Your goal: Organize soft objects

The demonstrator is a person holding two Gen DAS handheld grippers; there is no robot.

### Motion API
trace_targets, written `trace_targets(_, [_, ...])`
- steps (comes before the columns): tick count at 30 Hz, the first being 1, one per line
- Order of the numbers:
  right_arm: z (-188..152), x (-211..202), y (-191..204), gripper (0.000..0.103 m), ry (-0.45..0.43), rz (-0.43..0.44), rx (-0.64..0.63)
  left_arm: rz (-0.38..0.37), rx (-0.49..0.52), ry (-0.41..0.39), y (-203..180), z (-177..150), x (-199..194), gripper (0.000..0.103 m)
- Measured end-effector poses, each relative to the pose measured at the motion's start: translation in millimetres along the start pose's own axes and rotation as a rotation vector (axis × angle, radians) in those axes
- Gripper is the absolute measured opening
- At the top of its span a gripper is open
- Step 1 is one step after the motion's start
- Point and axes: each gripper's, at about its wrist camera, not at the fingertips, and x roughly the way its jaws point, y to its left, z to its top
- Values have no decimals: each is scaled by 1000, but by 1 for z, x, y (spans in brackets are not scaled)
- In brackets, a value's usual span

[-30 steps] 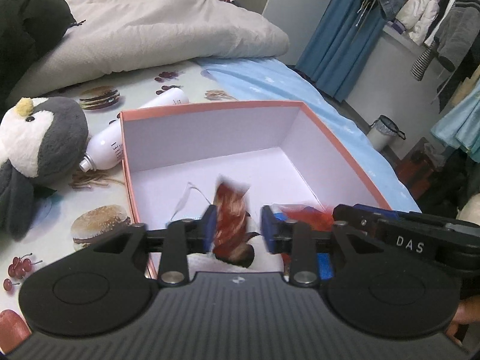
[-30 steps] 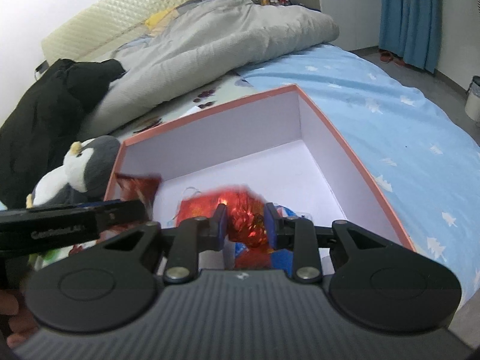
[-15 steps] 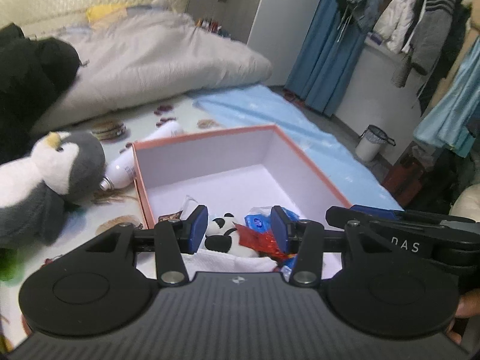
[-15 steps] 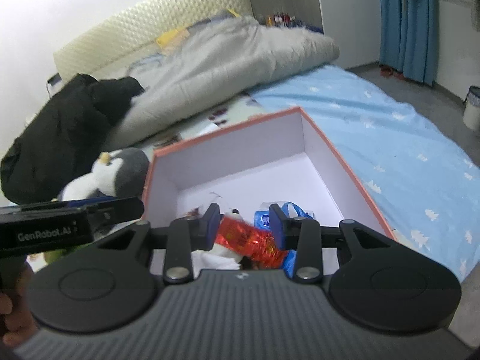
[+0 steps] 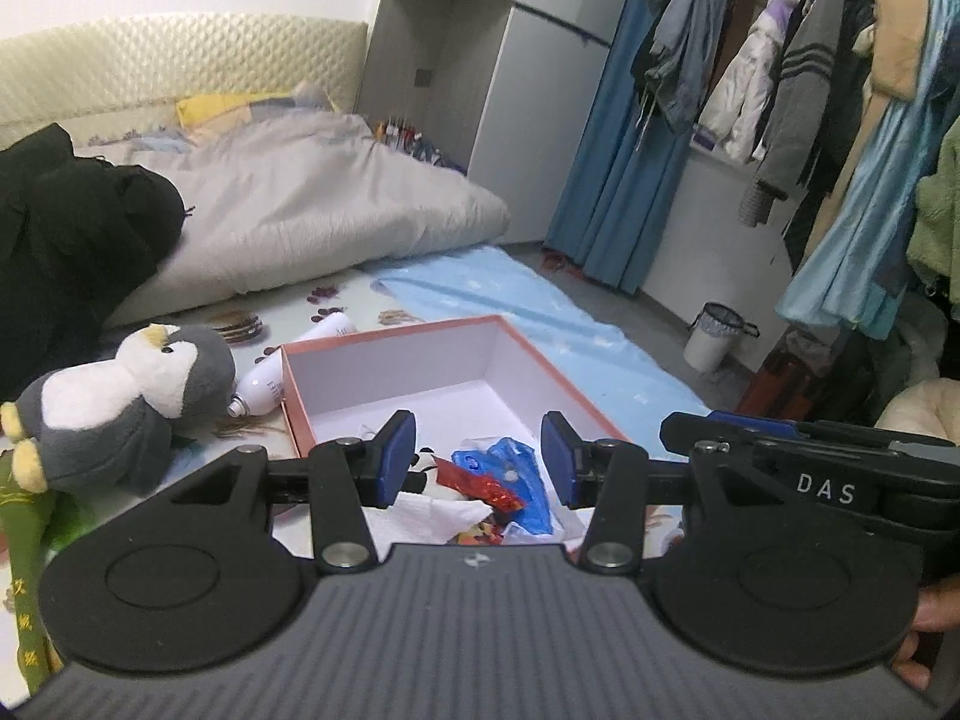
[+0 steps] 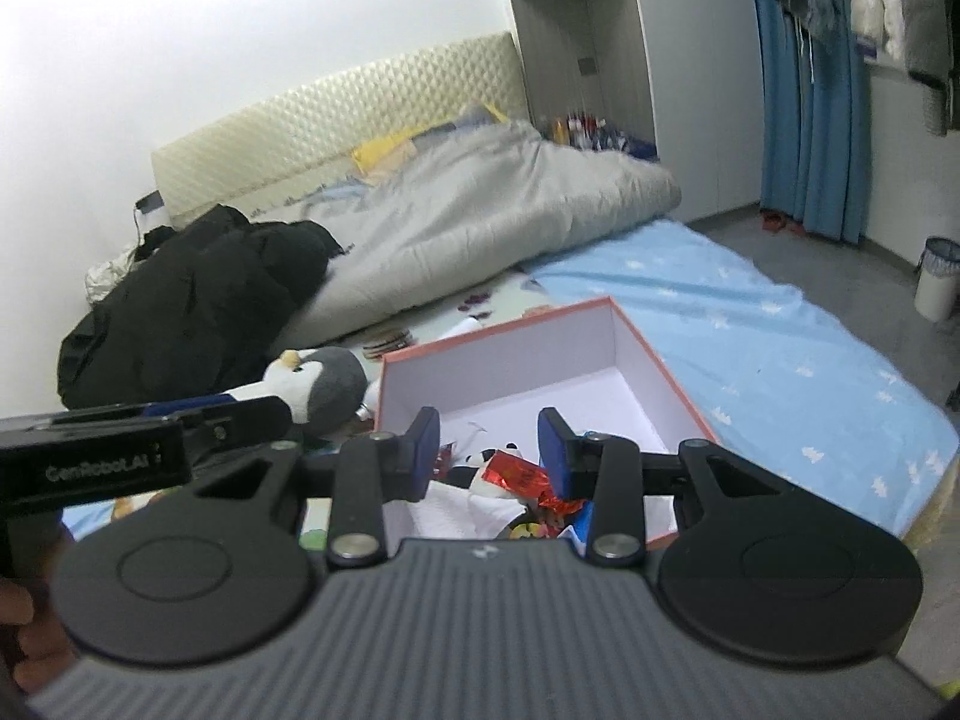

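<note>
Both grippers hang empty above the orange-rimmed box on the bed.

Left of the left gripper (image 5: 477,457) lies a penguin plush (image 5: 114,405) beside a white bottle (image 5: 273,377), both outside the box (image 5: 384,387). The left gripper's jaws stand partly apart with nothing between the pads. Below and ahead of both grippers, the box's near end holds a panda toy (image 6: 487,468), red foil wrapper (image 6: 519,477), blue packet (image 5: 516,477) and white tissue (image 5: 429,516). The right gripper (image 6: 487,450) has just opened its jaws further and grips nothing.
</note>
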Motion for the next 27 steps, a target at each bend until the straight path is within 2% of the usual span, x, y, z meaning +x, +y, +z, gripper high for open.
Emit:
trace_targets(7, [-13,-39,9,39,-17,-6,-30,16,2,-14,-7,-21,-50,52])
trace_targets(13, [-24,-57,15,39,-26,2,-20,21,-9,-8,-8,-39,-77,53])
trace_targets(27, [-63,-76,18,39,-9,18,-21,50,16,14,-25,-70,-95,53])
